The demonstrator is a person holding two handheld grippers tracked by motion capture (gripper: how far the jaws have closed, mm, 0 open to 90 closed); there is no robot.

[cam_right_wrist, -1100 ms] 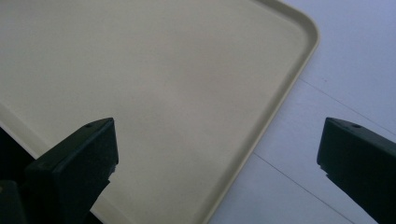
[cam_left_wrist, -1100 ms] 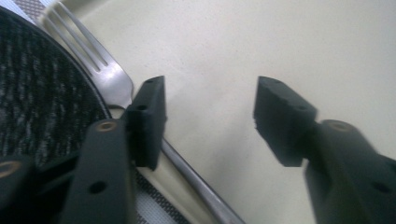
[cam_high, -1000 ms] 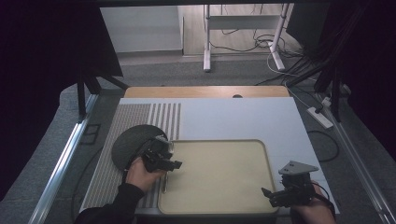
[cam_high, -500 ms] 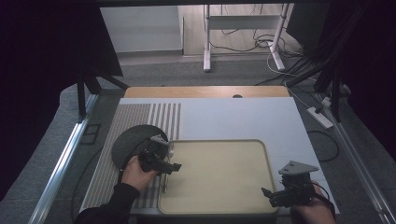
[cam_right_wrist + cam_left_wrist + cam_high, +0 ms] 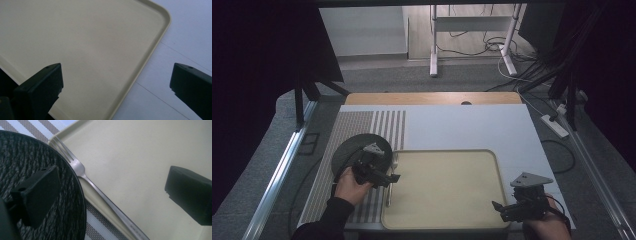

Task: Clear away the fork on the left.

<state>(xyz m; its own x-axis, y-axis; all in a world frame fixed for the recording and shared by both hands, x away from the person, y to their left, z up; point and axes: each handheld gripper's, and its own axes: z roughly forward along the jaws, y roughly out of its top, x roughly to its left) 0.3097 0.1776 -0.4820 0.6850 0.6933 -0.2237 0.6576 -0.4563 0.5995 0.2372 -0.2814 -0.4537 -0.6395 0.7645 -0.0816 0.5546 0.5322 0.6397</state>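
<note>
Here the left gripper [image 5: 388,178] has its jaws spread wide with nothing between them. In the left gripper view one jaw hangs over the dark round mat [image 5: 37,187] and the other over the bare floor of the beige tray [image 5: 140,157]. A metal fork [image 5: 100,192] runs through the gap between them, lying along the tray's left rim with its tines pointing to the far side; neither jaw touches it. The left hand [image 5: 351,186] grips the tool from behind, and the dark-sleeved forearm comes in from the bottom edge of the high view, angled toward the tray's left side.

The right gripper [image 5: 502,210] also has its jaws wide apart and holds nothing. In the right gripper view one jaw is over the tray's floor and the other over the pale tabletop [image 5: 190,32], with the tray's rounded corner and rim between them. The right hand [image 5: 547,225] sits low at the near right corner of the tray, jaws pointing left.

The high view gives the layout: the tray lies on the tabletop toward the near edge, the mat sits just left of it on a striped placemat [image 5: 362,130], and the fork lies between mat and tray. The left gripper view adds the mat's woven ribbing and the fork's tines.
</note>
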